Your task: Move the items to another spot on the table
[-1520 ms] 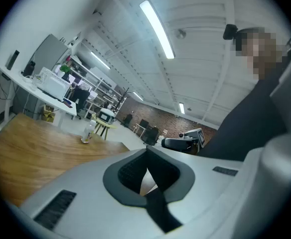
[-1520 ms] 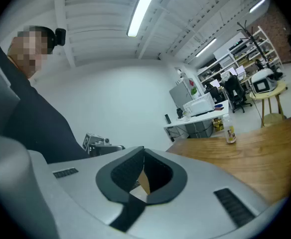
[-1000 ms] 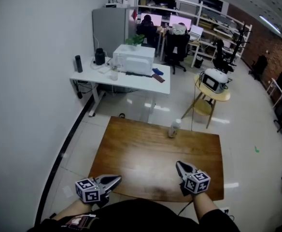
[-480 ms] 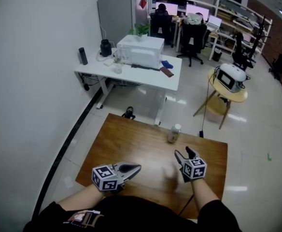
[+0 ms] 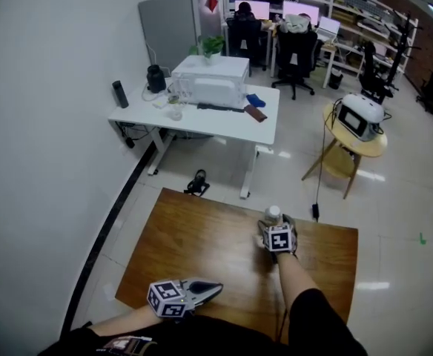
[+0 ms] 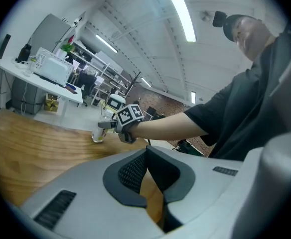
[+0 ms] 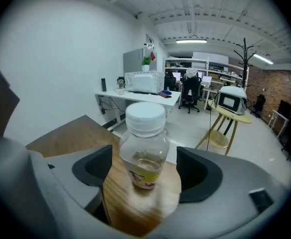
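A clear plastic bottle [image 5: 273,213] with a white cap and a yellow-red label stands upright near the far edge of the wooden table [image 5: 194,236]. My right gripper [image 5: 275,225] has reached it. In the right gripper view the bottle [image 7: 144,153] stands between the two jaws of the right gripper [image 7: 145,170], which are opening, with a gap on each side and no pad touching it. The left gripper view shows the bottle [image 6: 98,133] and the right gripper [image 6: 103,125] from the side. My left gripper [image 5: 215,288] hovers at the table's near edge, shut and empty [image 6: 146,156].
Beyond the table stands a white desk [image 5: 202,117] with a white appliance, a black bottle and small items. A round yellow side table [image 5: 354,143] carries a device at the right. The white wall runs along the left. Office chairs and monitors stand at the back.
My right gripper has moved forward across the table to the bottle and its jaws have spread around it. The left gripper has stayed near the front edge.
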The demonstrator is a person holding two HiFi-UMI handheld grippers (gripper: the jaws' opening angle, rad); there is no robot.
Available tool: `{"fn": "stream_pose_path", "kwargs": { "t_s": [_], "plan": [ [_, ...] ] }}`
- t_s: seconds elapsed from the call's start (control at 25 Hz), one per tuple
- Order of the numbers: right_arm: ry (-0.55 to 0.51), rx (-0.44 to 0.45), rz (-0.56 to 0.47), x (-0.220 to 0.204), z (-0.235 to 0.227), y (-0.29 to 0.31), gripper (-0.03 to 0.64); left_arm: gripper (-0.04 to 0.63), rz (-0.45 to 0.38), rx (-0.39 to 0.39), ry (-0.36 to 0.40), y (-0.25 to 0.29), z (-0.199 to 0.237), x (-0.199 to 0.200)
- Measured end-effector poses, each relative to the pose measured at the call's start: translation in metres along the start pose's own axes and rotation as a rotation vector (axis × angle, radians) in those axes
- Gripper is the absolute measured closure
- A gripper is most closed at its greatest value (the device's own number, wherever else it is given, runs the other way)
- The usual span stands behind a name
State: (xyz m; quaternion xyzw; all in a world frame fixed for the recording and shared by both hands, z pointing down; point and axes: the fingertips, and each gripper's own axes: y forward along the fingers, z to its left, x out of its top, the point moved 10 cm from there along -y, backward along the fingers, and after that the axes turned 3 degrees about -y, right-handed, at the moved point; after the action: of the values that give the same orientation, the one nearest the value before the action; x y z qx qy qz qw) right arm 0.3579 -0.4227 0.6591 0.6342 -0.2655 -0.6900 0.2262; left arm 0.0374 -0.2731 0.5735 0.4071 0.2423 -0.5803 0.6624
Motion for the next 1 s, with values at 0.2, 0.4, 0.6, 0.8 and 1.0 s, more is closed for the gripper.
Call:
{"fn": "stream_pose_path", "kwargs": {
  "t_s": [0.2,0.4,0.6,0.8,1.0],
  "plan": [
    [-0.014,-0.072,0.011,-0.002,0.002,0.024,0.218,0.603,0.012,0.036,-0.038,-0.021,0.009,-0.012],
    [-0.044,-0.043,0.018,0.002,0.0,0.025,0.298,0.603,-0.009,0.081,-0.063,-0.032,0.004,-0.02],
    [-0.113,0.027,-0.012,0.008,0.013,0.002,0.308,0.603,-0.049,0.114,-0.07,-0.038,-0.017,-0.026],
    [-0.122,0.042,-0.051,0.011,0.033,-0.039,0.307,0.603,-0.079,0.102,-0.03,-0.053,-0.038,-0.027],
    [-0.095,0.012,-0.06,-0.003,0.067,-0.08,0.307,0.603,-0.086,0.063,0.006,-0.097,-0.05,-0.043]
  ]
}}
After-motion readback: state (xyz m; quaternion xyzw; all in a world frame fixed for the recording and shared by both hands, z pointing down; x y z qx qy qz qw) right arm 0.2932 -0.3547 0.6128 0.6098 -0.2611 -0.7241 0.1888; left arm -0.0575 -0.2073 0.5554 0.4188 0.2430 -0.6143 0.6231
